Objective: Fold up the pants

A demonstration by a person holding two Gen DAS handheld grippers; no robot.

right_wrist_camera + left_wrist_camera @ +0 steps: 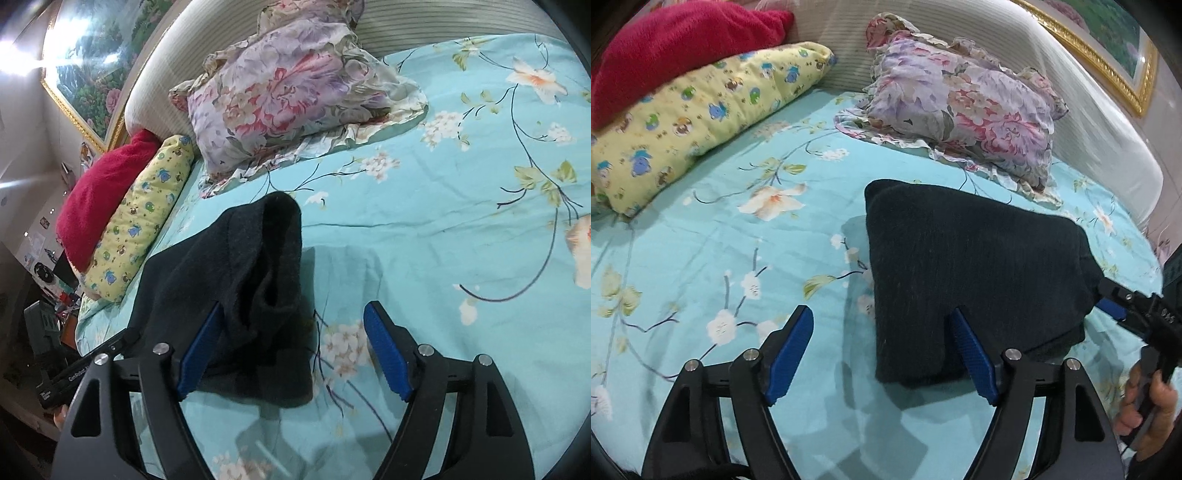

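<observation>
- Jaws of the left gripper [881, 354] stand wide and grip nothing; the near edge of the pants [967, 269] lies against the inner face of the right-hand pad, and the left-hand pad hangs over bare sheet.
- Jaws of the right gripper [293, 352] are likewise spread wide; a bunched, open-mouthed end of the dark cloth sits just inside the left-hand pad, while the right-hand pad is well clear of it over the bed [461, 229].
- Pants lie on the bed as a compact dark bundle stretching forward from both sets of jaws, already doubled over by the look of the thick layered edges.
- Judged from this, the folding is in a late step: either the last fold has been laid down or one more remains. The end near the right gripper looks loose and puffed, so the next move probably calls for closing on that end and drawing it flat or over the bundle, with the left gripper steadying the near edge.
- Beyond the pants, a floral pillow [964, 99] rests near their far edge; a long fold toward it could crowd it.
- Farther off to the left of the left jaws lie a yellow pillow [701, 118] and a red blanket [676, 48], well apart from the work.
- Headboard [1082, 103] and a framed picture [1115, 48] close the far side.
</observation>
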